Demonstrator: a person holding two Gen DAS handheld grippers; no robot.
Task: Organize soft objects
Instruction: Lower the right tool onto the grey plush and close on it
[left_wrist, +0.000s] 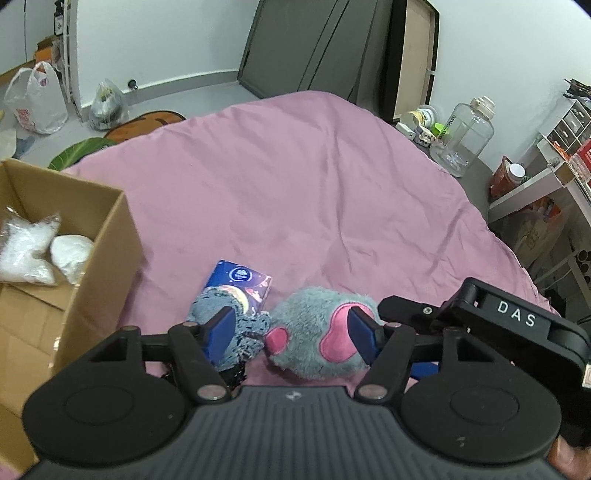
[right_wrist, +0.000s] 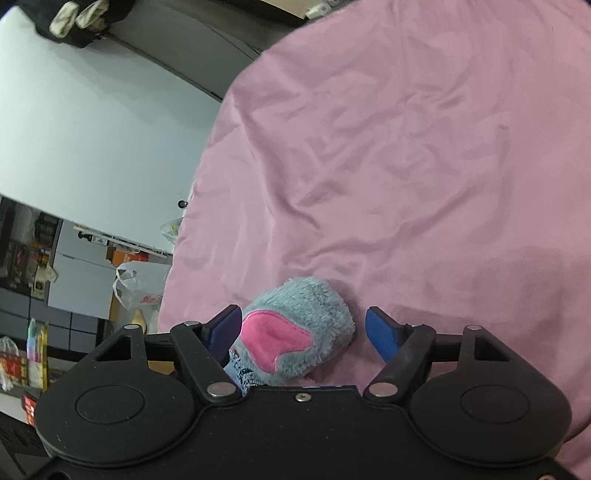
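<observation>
Pink bedsheet (left_wrist: 295, 177) covers the bed, with a cardboard box (left_wrist: 92, 258) at its left edge. Left gripper (left_wrist: 291, 330) spreads wide around a grey-blue plush toy (left_wrist: 314, 332); right gripper (right_wrist: 304, 332) also gapes, seemingly not squeezing it.

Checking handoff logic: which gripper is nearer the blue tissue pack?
Left. The left gripper hangs just short of the tissue pack; the right gripper straddles the plush toy further right, pack outside its view.
</observation>
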